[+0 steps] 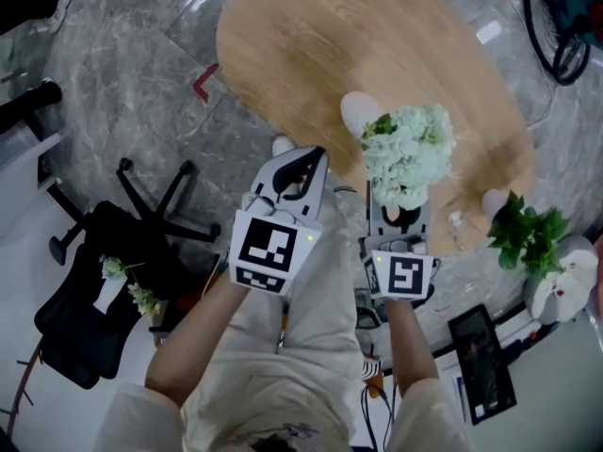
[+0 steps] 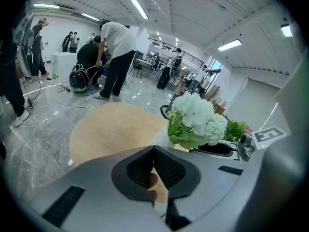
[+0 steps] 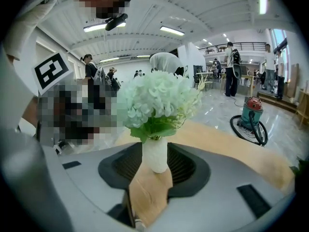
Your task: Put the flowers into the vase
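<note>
Flowers point(image 3: 157, 100) in vase point(image 3: 155, 158), seemingly untouched, between wide jaws of right tool point(image 3: 154, 150).

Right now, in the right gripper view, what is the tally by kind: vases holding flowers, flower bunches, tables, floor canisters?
Small white vase holding flowers: 1
Pale green-white flower bunch: 1
Oval wooden table: 1
Red-topped teal canister with black hose: 1
Total: 4

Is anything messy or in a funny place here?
Yes. A loose flower sprig lies on the black chair left of the table. That is odd, because the white flowers are already in the vase. The vase looks fine, upright between the open jaws of the right claw.
</note>
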A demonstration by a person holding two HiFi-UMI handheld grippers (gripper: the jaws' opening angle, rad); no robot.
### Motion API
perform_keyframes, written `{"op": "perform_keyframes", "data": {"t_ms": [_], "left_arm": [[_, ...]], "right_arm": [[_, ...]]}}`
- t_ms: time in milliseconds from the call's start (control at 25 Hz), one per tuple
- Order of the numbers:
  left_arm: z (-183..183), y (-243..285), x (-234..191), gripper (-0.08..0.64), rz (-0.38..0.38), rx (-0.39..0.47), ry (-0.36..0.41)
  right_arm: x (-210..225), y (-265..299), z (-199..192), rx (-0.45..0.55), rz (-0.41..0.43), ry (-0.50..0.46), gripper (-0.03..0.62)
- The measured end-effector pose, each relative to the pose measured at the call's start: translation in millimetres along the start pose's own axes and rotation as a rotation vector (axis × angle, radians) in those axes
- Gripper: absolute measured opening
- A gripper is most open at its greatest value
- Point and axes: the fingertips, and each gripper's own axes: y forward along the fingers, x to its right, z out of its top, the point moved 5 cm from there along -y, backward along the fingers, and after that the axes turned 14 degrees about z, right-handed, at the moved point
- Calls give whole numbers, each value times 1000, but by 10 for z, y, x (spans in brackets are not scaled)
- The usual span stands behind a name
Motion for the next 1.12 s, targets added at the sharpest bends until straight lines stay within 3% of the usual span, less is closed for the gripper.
{"op": "perform_keyframes", "data": {"t_ms": [320,480,1120], "left_arm": [[157,-191,76,0,-1,8,75],[243,-298,128,0,-14,7,85],[634,-729,451,-2,-74,45,173]], "right_arm": [[-92,-232,88,-27,1,42,147],[-158,-321,233,29,-21,61,150],[-342,-886,579,54,-44,115,153]]}}
